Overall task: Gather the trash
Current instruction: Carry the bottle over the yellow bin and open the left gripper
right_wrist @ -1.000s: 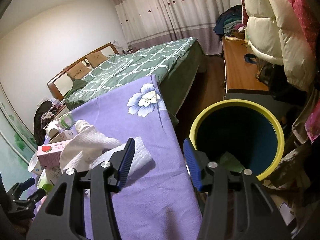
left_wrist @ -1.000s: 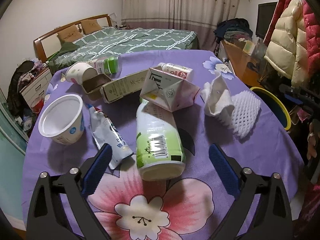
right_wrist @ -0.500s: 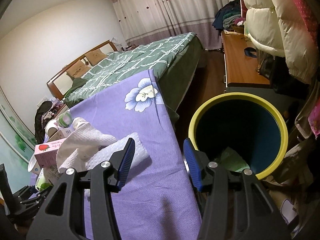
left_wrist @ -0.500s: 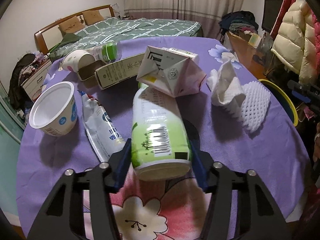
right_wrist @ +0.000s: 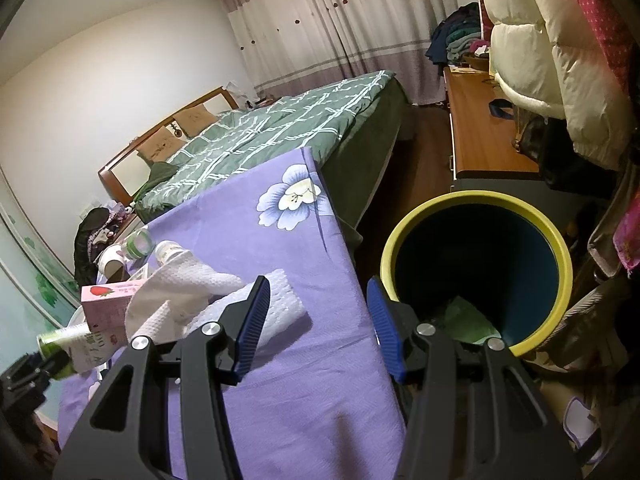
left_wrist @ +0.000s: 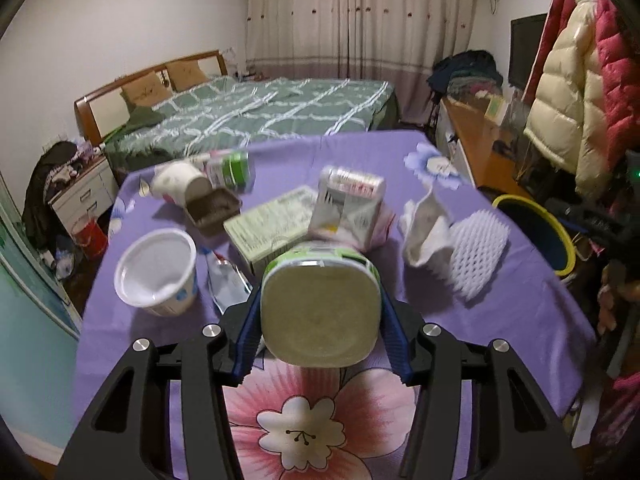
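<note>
My left gripper (left_wrist: 320,324) is shut on a green-and-white yogurt bottle (left_wrist: 320,308), held off the purple tablecloth (left_wrist: 520,320) with its base toward the camera. Beyond it lie a white cup (left_wrist: 156,272), a foil pouch (left_wrist: 226,284), a flat carton (left_wrist: 276,224), a pink-and-white carton (left_wrist: 348,216), a crumpled tissue (left_wrist: 424,228) and white foam netting (left_wrist: 476,252). My right gripper (right_wrist: 318,328) is open and empty above the table's edge, beside the yellow-rimmed bin (right_wrist: 560,280). The tissue (right_wrist: 176,296) and netting (right_wrist: 280,304) lie to its left.
A tipped paper cup (left_wrist: 176,180), a brown tray (left_wrist: 216,208) and a green-capped bottle (left_wrist: 232,164) lie at the table's far side. The bin (left_wrist: 532,216) stands on the floor right of the table. A bed (left_wrist: 260,120), desk (right_wrist: 480,128) and hanging coats (right_wrist: 540,40) surround it.
My left gripper closed on the yogurt bottle and lifted it off the cloth, tilting its base toward the camera. My right gripper stayed open and nearly still near the bin.
</note>
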Action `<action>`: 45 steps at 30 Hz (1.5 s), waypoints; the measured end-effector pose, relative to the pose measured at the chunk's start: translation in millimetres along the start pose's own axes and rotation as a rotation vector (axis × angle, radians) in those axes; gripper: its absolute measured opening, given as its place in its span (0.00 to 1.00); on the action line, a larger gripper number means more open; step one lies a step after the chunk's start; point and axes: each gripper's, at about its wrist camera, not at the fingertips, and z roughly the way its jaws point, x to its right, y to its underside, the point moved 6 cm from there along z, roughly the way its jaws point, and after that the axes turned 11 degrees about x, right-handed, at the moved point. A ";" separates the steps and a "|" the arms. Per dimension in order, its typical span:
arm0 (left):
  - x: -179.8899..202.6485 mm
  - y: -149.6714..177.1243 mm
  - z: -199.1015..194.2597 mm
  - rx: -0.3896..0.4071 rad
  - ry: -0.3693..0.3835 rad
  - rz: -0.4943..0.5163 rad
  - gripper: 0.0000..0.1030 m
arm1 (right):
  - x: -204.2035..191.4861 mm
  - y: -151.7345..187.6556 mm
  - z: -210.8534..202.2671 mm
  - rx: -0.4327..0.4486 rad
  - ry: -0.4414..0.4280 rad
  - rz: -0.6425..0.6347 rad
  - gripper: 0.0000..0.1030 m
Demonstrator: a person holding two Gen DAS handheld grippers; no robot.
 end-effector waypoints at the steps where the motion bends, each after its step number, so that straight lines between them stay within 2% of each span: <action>1: 0.5 -4.6 -4.6 0.010 0.009 -0.004 0.50 | -0.4 -0.3 -1.3 0.002 -0.002 0.000 0.47; 6: 8.4 -21.5 -18.6 0.049 0.027 0.006 0.50 | 3.4 -2.2 -8.4 0.014 -0.001 0.010 0.47; 19: 21.3 -24.4 -6.3 0.037 0.037 0.020 0.50 | 14.2 -0.3 -9.2 0.009 -0.002 0.038 0.47; 27: 41.1 -35.8 -15.8 0.052 0.088 0.050 0.50 | 16.3 2.3 -8.3 0.006 -0.007 0.050 0.47; 35: 75.5 -52.9 -11.1 0.063 0.176 0.070 0.50 | 34.6 -0.5 -12.0 0.018 0.007 0.074 0.47; 45: 155.7 -83.8 6.3 0.075 0.372 0.110 0.50 | 76.7 -6.1 -26.2 0.052 0.100 0.096 0.47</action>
